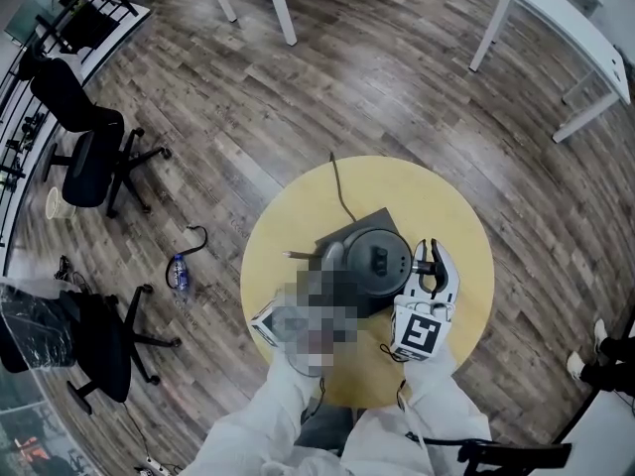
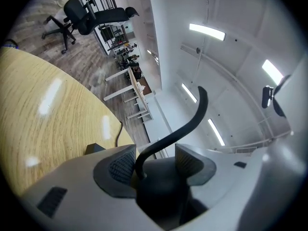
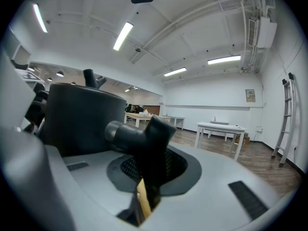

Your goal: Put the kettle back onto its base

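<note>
Between the clamped jaws of the right tool lies the handle of the kettle, which is just ahead, over its base. It looks stiff and likely heavy, so the handle is the safe hold. The left tool has its jaws apart around the spout.

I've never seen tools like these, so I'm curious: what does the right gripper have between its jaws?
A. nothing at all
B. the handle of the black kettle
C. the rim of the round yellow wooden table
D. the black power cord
B: the right gripper view shows the right gripper clamped on the black handle that juts from the dark round kettle.
</note>
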The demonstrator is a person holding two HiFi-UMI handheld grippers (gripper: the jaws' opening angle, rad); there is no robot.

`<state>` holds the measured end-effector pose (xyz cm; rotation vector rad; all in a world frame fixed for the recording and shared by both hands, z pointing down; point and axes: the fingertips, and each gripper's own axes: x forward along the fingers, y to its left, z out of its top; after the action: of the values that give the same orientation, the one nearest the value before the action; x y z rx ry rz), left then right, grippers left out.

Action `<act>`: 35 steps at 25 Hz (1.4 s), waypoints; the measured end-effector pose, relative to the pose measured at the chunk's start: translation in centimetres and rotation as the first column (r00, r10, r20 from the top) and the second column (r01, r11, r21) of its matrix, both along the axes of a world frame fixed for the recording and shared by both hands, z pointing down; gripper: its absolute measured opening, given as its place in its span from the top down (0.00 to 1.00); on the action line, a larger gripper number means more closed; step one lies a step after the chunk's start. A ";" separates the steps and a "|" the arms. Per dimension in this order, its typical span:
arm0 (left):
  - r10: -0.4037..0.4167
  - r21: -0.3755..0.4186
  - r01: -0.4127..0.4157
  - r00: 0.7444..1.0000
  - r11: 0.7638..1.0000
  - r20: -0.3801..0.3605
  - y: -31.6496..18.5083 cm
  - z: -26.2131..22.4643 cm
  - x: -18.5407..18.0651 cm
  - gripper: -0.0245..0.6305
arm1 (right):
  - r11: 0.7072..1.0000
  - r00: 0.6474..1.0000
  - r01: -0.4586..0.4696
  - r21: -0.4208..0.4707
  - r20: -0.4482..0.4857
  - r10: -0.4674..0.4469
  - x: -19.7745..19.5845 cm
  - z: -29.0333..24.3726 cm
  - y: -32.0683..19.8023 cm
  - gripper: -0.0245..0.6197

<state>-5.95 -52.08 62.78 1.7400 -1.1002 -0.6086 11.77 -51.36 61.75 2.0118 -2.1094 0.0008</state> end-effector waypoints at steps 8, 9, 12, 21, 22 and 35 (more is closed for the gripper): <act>-0.003 0.000 0.003 1.000 1.000 0.017 -0.5 -0.3 -0.3 0.58 | 1.000 1.000 0.009 0.027 -0.001 -0.009 -0.4 -0.2 -0.9 0.88; -0.010 -0.020 0.010 1.000 1.000 0.008 -0.5 0.1 -0.4 0.57 | 0.999 1.000 0.021 0.031 -0.006 -0.021 -0.7 -0.1 -1.0 0.88; -0.014 -0.046 0.011 0.998 0.999 -0.053 -0.3 1.4 -0.1 0.58 | 0.998 0.999 0.052 0.027 -0.020 -0.051 -1.4 0.1 -0.8 0.88; -0.036 -0.064 0.035 0.999 0.997 -0.029 0.3 1.9 -0.6 0.58 | 0.996 0.995 0.094 0.004 -0.026 -0.094 -1.6 0.6 -0.8 0.88; -0.039 -0.060 0.038 0.999 0.997 -0.022 0.6 1.8 -0.8 0.58 | 0.995 0.995 0.102 -0.012 -0.013 -0.102 -1.7 0.6 -0.7 0.88; -0.072 -0.071 0.072 0.997 0.995 -0.002 6.6 1.2 -2.2 0.58 | 0.991 0.994 0.110 -0.078 0.034 -0.107 -1.0 0.9 3.9 0.79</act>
<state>-8.13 -45.44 64.01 1.6434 -1.1718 -0.6102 10.73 -47.49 62.65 1.8614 -2.1980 0.0964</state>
